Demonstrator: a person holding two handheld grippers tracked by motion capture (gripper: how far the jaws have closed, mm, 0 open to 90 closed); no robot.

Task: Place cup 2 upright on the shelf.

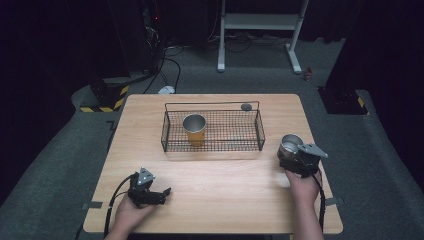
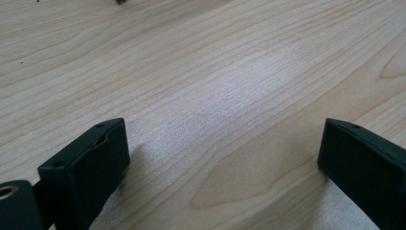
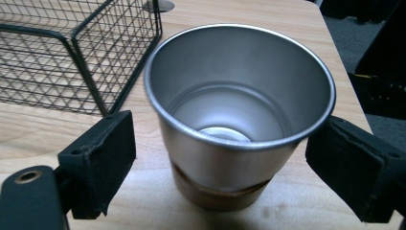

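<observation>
We are at the grasping step: our right gripper [image 3: 225, 158] has its jaws spread wide on either side of the steel cup [image 3: 234, 110], which stands upright on the table [image 1: 225, 195] near its right edge, just to the right of the wire basket [image 1: 212, 131]. The pads flank the cup without pressing it; from the right gripper view there looks to be a gap on both sides, though the far pad may be brushing the wall. The next move, as we judge it, calls for closing squarely on the cup below its rim, then lifting it clear of the basket's side wall and setting it down inside.

The steel cup is empty, with only its shiny bottom to see. The basket holds one orange cup [image 1: 194, 129], upright toward its left end, and we can make out nothing inside it.

Our left gripper [image 1: 159, 194] rests low over bare wood near the table's front left, its jaws wide apart and holding nothing.
</observation>
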